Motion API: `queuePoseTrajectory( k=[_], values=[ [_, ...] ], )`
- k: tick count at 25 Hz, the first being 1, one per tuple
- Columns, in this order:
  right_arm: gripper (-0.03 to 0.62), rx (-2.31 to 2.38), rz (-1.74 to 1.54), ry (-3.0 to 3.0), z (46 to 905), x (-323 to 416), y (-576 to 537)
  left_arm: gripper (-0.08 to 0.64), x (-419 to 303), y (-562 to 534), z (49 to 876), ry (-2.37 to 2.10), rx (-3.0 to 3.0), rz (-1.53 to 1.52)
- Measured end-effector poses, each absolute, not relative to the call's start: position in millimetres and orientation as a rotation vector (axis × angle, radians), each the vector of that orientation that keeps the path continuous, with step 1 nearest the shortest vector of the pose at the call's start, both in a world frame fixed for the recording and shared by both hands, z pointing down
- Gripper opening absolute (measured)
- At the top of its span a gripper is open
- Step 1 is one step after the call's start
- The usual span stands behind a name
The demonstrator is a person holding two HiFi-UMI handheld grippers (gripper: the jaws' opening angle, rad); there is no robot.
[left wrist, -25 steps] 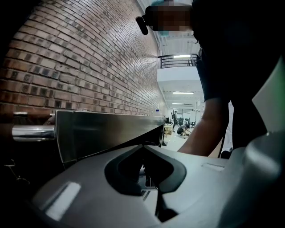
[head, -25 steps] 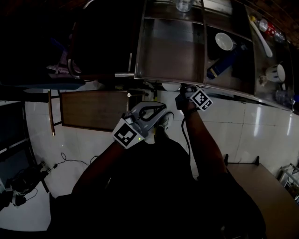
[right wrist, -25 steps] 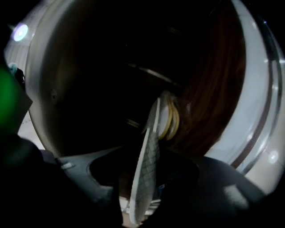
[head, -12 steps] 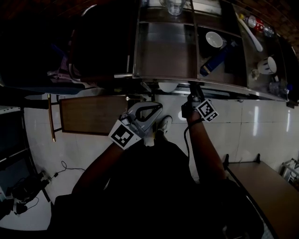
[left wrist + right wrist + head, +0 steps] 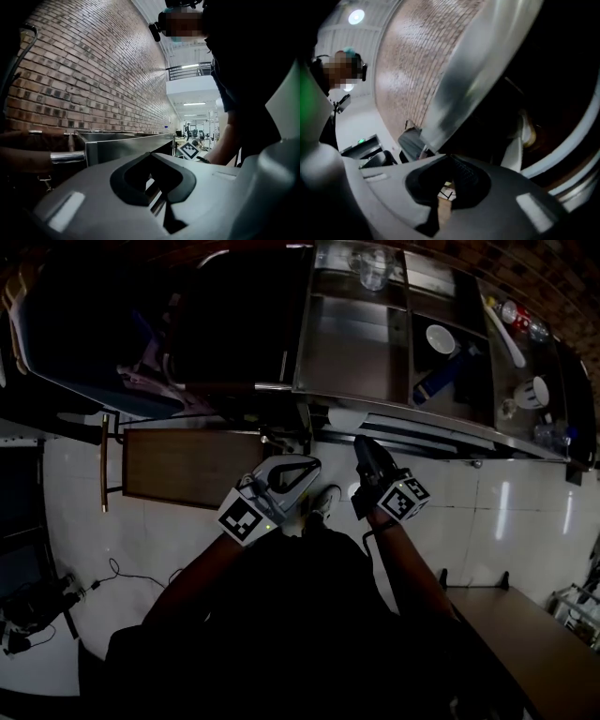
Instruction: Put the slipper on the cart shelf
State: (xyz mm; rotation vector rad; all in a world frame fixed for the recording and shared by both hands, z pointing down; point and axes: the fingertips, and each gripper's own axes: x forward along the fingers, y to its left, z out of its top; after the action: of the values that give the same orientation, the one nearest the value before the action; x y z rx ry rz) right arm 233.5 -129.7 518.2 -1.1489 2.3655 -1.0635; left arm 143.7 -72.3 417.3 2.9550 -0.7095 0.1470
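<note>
The pale slipper [image 5: 342, 417], as far as the dim head view lets me judge, lies on the lower shelf of the stainless-steel cart [image 5: 352, 343], tucked just under the front rim of the top tray. The grey right gripper [image 5: 364, 448] hangs just in front of that rim. Its 2 jaws have just closed and are clenched on nothing. The grey left gripper [image 5: 302, 470] sits beside it, jaws also together and empty. The slipper looks near the shelf edge, so a gripper knocking the rim could tip it onto the white tiled floor [image 5: 525, 512].
</note>
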Motion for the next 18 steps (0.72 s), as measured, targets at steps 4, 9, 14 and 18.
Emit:
queuePoseTrajectory(
  k=[4,9,14,18],
  values=[
    [0.002,-1.036,-0.834,2.635,485,180,-120,0.003,116,-68,418,-0.781,2.936,0.165],
    [0.002,-0.930,-0.644,2.821,461,120,-109,0.003,73,-62,417,-0.846,2.909,0.180],
    [0.002,-0.858,-0.569,2.896,449,49,-88,0.003,14,-51,417,-0.889,2.895,0.168],
    [0.002,-0.868,-0.535,2.946,447,-11,-67,0.003,-44,-35,418,-0.869,2.899,0.149]
  ],
)
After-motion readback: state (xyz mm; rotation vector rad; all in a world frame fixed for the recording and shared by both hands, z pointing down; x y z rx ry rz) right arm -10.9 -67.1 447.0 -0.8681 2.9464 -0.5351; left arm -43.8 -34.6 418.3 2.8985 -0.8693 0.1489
